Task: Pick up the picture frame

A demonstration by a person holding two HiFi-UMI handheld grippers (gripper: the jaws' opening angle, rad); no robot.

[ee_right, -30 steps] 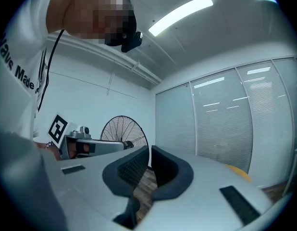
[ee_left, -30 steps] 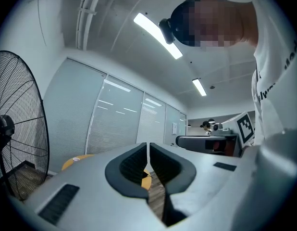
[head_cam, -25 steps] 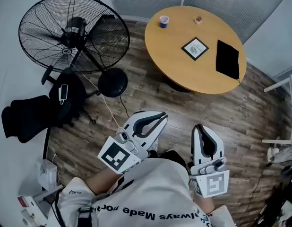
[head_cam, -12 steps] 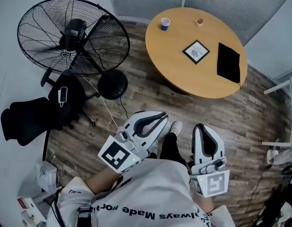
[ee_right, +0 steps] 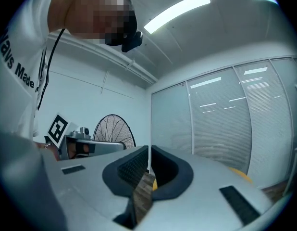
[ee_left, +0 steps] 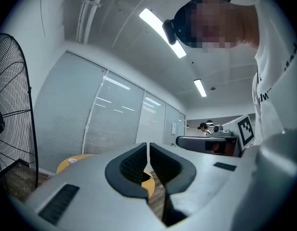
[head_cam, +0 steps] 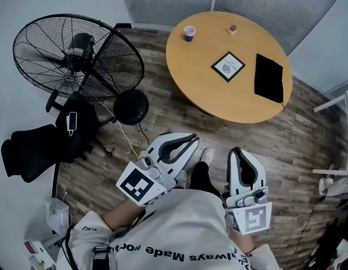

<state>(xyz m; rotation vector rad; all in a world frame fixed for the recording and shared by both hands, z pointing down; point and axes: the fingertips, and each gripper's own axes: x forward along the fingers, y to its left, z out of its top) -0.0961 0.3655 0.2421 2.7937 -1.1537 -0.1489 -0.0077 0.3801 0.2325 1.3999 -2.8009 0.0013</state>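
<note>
Approach step: the left hand-held gripper [head_cam: 188, 140] and right hand-held gripper [head_cam: 241, 154], both pressed together and empty, must reach the upper-right picture frame [head_cam: 228, 66] and spread.

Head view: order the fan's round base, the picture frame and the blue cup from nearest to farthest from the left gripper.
1. Fan's round base, on the floor, left of the left gripper.
2. Picture frame, middle of the table, ahead-right.
3. Blue cup, table's far edge.
</note>
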